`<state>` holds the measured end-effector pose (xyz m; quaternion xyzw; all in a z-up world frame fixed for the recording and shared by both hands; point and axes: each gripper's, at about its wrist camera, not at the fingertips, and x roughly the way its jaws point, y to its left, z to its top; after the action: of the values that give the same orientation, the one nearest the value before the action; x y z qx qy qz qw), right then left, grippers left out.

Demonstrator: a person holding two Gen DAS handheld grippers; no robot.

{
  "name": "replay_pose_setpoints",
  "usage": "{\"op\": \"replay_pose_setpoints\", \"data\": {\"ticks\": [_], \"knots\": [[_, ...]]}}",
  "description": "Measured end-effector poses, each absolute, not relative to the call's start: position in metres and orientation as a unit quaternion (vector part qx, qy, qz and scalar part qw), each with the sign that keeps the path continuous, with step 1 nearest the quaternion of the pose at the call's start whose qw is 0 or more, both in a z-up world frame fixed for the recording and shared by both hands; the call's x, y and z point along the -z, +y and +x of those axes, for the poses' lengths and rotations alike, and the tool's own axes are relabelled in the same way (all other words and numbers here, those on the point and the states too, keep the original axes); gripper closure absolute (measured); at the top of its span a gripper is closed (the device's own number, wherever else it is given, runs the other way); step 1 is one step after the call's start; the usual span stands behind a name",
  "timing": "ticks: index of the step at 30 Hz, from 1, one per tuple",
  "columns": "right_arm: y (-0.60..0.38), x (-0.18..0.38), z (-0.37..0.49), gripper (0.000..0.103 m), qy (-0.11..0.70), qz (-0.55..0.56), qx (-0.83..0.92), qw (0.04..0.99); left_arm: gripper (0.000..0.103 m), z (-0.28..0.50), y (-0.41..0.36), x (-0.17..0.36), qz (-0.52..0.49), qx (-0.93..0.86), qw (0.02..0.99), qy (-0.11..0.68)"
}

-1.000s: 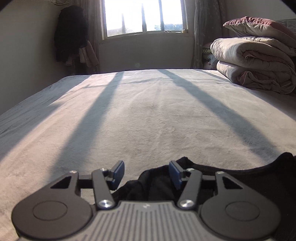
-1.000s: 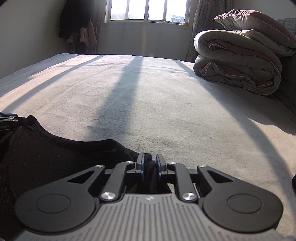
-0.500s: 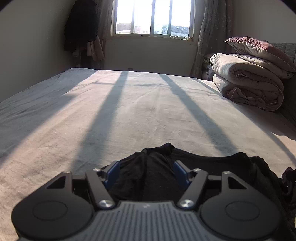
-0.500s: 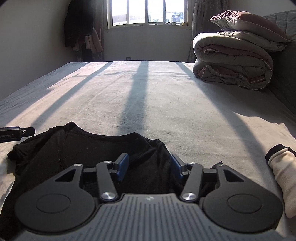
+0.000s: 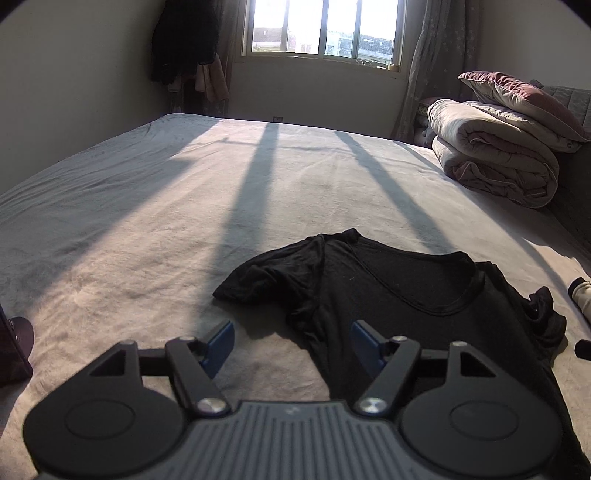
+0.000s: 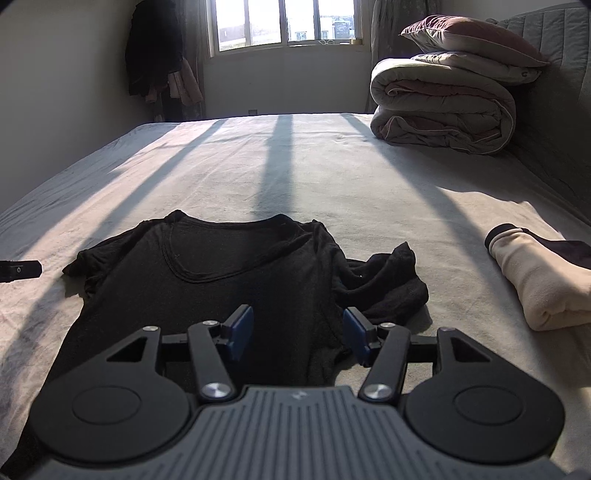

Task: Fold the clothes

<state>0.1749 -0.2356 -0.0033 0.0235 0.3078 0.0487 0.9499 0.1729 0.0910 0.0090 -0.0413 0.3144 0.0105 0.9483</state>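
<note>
Lying spread flat on the bed (image 6: 332,177) for folding, the black T-shirt (image 6: 221,280) sits free — left gripper (image 5: 291,347) and right gripper (image 6: 297,334), jaws just widened, hold nothing.

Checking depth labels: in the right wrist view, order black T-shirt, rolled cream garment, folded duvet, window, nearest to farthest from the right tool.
1. Black T-shirt, directly under and ahead of the right tool, spread on the bed.
2. Rolled cream garment, to the right.
3. Folded duvet, far right, by the headboard.
4. Window, in the back wall.
</note>
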Motion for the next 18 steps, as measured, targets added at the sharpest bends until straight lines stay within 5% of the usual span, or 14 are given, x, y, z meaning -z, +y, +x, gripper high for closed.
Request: {"op": "replay_pose_setpoints", "data": {"ticks": [11, 18], "knots": [[-0.247, 0.022, 0.106, 0.044, 0.322, 0.046, -0.030, 0.945, 0.030, 0.087, 0.090, 0.028, -0.067, 0.045, 0.922, 0.378], [-0.252, 0.033, 0.057, 0.040, 0.323, 0.024, -0.044, 0.945, 0.030, 0.037, 0.077, 0.043, -0.032, 0.140, 0.924, 0.353]]}}
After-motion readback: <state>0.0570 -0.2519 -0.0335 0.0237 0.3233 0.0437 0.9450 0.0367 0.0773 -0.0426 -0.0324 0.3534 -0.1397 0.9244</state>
